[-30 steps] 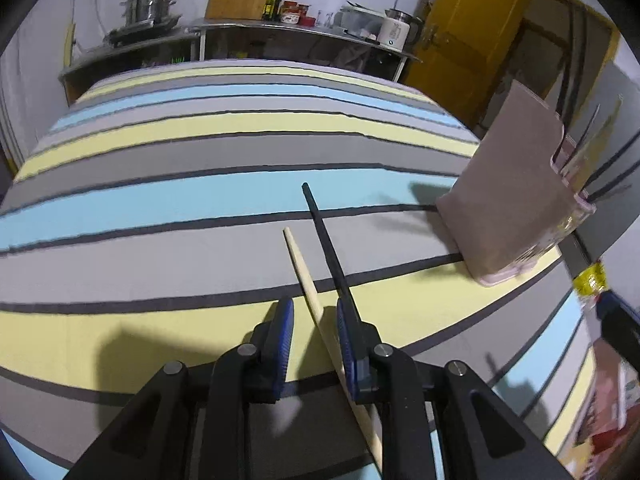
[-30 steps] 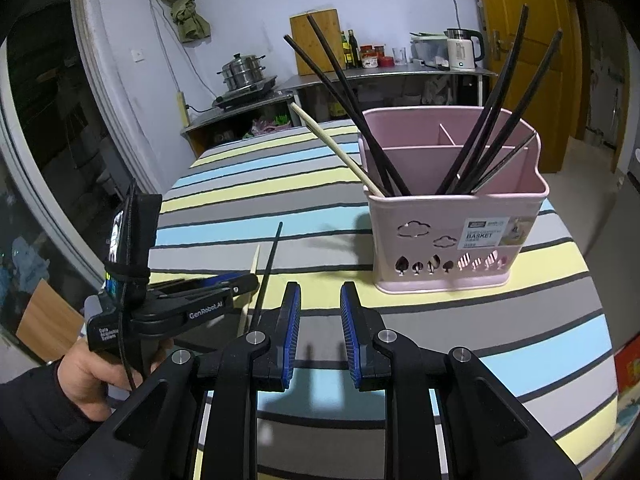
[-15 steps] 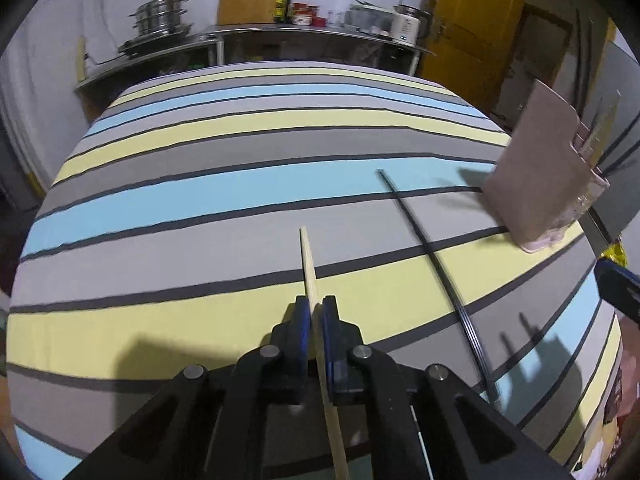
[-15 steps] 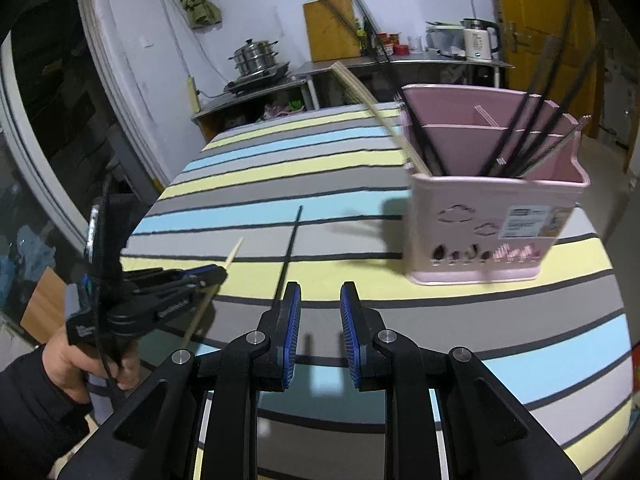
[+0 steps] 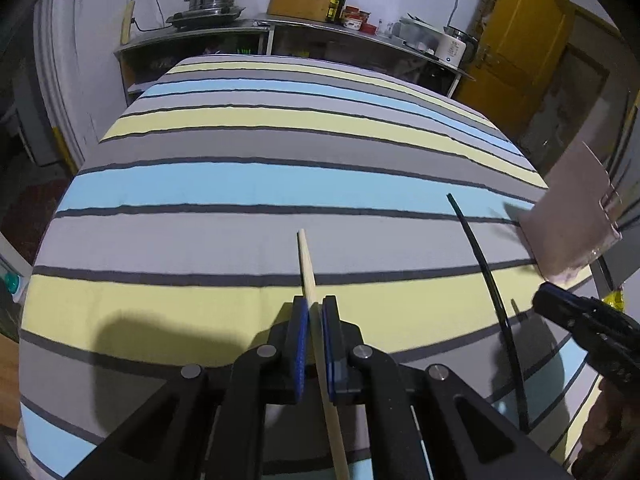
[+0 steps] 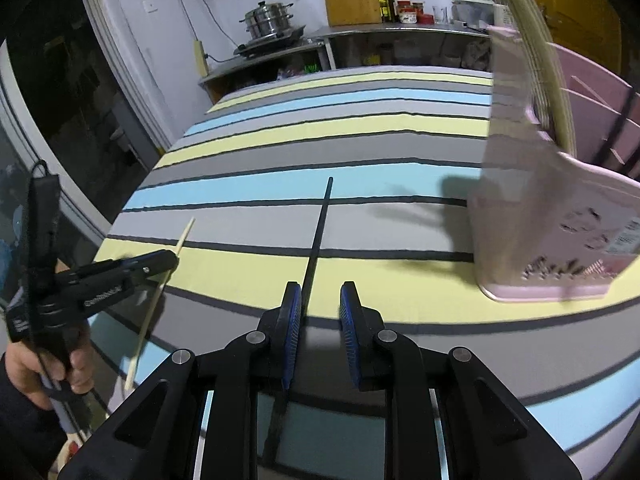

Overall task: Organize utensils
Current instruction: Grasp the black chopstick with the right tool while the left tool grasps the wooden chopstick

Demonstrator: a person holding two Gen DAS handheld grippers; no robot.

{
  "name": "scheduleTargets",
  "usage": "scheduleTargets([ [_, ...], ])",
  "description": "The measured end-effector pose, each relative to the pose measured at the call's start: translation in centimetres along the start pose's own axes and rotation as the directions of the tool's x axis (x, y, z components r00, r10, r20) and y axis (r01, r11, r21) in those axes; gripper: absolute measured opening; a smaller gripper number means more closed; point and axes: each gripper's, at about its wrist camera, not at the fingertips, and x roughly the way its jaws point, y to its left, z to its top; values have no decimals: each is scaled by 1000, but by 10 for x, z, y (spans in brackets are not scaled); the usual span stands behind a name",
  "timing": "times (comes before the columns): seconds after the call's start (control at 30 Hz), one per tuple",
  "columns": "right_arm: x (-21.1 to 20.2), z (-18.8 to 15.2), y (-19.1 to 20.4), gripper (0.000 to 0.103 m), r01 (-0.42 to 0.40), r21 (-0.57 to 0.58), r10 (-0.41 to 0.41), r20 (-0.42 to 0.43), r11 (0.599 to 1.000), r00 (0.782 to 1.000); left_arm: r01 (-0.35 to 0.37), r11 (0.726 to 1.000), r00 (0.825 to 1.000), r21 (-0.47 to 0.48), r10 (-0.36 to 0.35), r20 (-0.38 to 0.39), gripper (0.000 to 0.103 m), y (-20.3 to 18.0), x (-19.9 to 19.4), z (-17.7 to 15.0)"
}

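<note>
While the left gripper [image 5: 316, 322] clamps the wooden chopstick [image 5: 307, 266], the black chopstick [image 6: 320, 224] waits for the right gripper [image 6: 320, 312].

The black chopstick lies flat on the striped cloth [image 6: 360, 184], just beside the pink basket [image 6: 560, 240] — long axis running straight out from the right gripper's half-spread, empty jaws, its near end between them — so the right hand is nearer.

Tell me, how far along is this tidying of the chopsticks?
Partly done. Several chopsticks already stand in the pink basket. In hand: the left gripper has its jaws shut on the wooden chopstick. Left: the black chopstick lies on the striped cloth, running between the open jaws of the right gripper, not yet gripped. Both must still go into the basket.
</note>
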Motion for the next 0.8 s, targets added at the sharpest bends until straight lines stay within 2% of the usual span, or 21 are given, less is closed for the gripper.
scheduleTargets([
  [0.47,38,24,0,21,25,-10,-25,-39,1000,999,-52,996,998,79,54,-22,7,-11,17,19],
  [0.8,51,27,6,21,65,-37,-68,-74,997,995,-65,991,998,120,68,-17,7,-14,21,22],
])
